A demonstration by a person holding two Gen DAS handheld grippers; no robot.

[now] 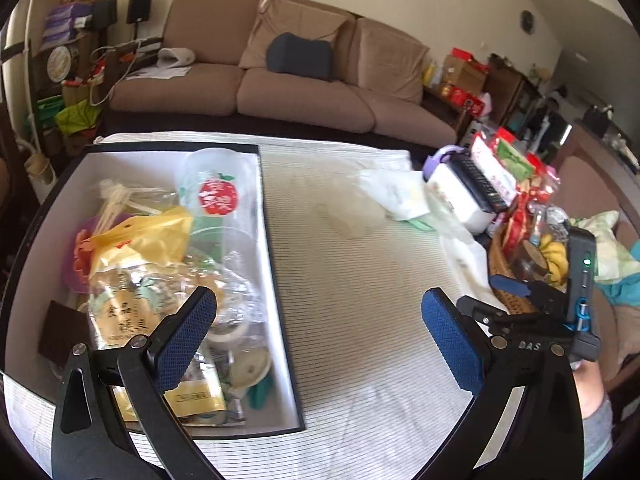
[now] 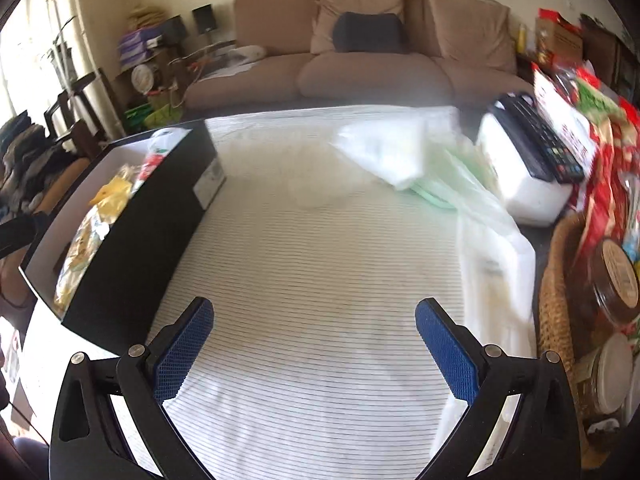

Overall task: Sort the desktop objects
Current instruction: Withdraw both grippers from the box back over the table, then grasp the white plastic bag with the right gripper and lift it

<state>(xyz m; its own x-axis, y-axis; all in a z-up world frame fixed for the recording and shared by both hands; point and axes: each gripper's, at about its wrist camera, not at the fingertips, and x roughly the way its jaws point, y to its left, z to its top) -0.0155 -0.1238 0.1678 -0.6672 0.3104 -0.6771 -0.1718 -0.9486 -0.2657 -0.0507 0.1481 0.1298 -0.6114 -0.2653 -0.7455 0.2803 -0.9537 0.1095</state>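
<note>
Box [image 1: 276,280] contents jumbled; plastic bags [image 2: 400,156] blurred.

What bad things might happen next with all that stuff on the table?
The black box is already heaped, so the yellow snack bag on top may slide out if more goes in. The thin plastic bags are floppy and could slip from the open right gripper. The wicker basket sits close beside that gripper, so a sideways swing might bump its jar.

Soft daylight fills both fisheye views, blowing out at the window [image 2: 24,52] on the right wrist view's left edge. That view is motion-blurred, worst around the plastic bags [image 2: 400,152]. Edges curve into dark corners.
</note>
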